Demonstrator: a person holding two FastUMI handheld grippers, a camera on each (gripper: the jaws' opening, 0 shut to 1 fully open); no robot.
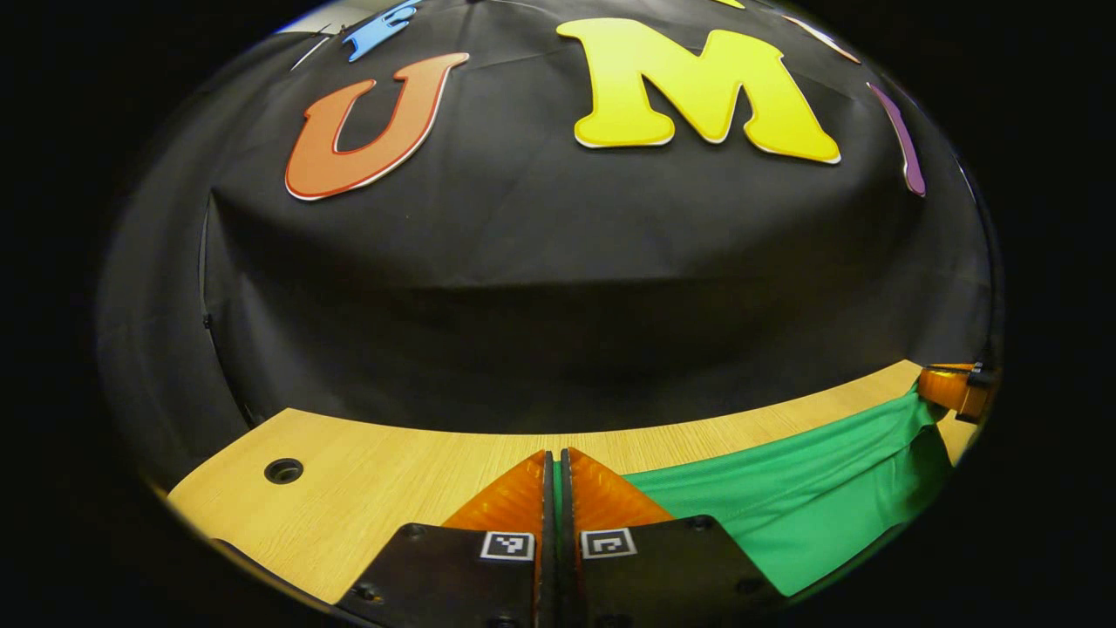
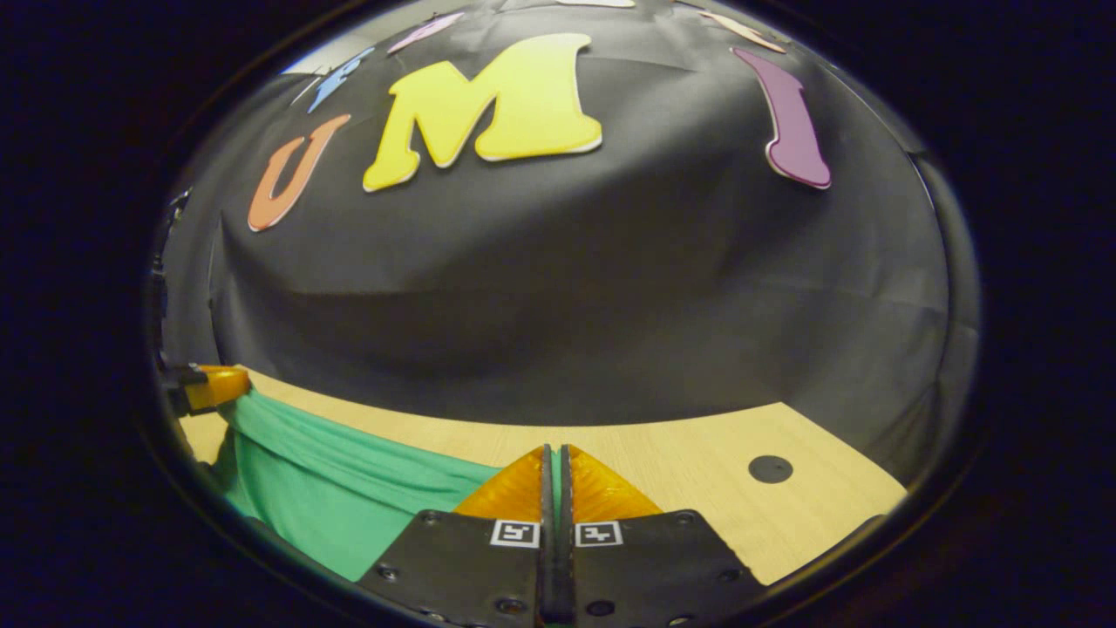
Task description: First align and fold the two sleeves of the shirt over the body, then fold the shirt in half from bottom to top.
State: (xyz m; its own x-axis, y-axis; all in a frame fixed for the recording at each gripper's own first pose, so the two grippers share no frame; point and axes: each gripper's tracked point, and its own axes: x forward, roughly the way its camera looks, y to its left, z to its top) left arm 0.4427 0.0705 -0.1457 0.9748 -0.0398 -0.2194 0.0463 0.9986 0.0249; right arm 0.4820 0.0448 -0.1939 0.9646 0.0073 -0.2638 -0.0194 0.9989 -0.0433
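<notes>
1. Left gripper (image 1: 555,467), in the left gripper view: the two fingers are pressed nearly together, a thin strip of green cloth showing in the slit between them. Jaws clenched on an edge of the shirt (image 1: 785,488).
2. Table (image 1: 366,488) of pale wood with a round hole (image 1: 283,471) near its left end; the left gripper is held above it, angled toward the booth's back wall.
3. The shirt runs from the left gripper off to the right as a stretched band, lifted from the table along its upper edge, sagging slightly mid-span. Its far end meets the right gripper (image 1: 955,390) at the view's right edge.
4. Right gripper (image 2: 555,467), in the right gripper view: fingers likewise closed, a green sliver between them. Jaws grasping the shirt (image 2: 340,497), which trails left toward the left gripper (image 2: 209,386).
5. Bare table (image 2: 697,471) with a dark round mark (image 2: 771,468) lies to the right.
6. Judgement: both grippers hold one edge taut, so this looks like the final bottom-to-top fold; the sleeves cannot be checked from here.
7. Next move likely calls for carrying both ends forward evenly, keeping tension, then lowering the edge onto the far edge before releasing.
</notes>
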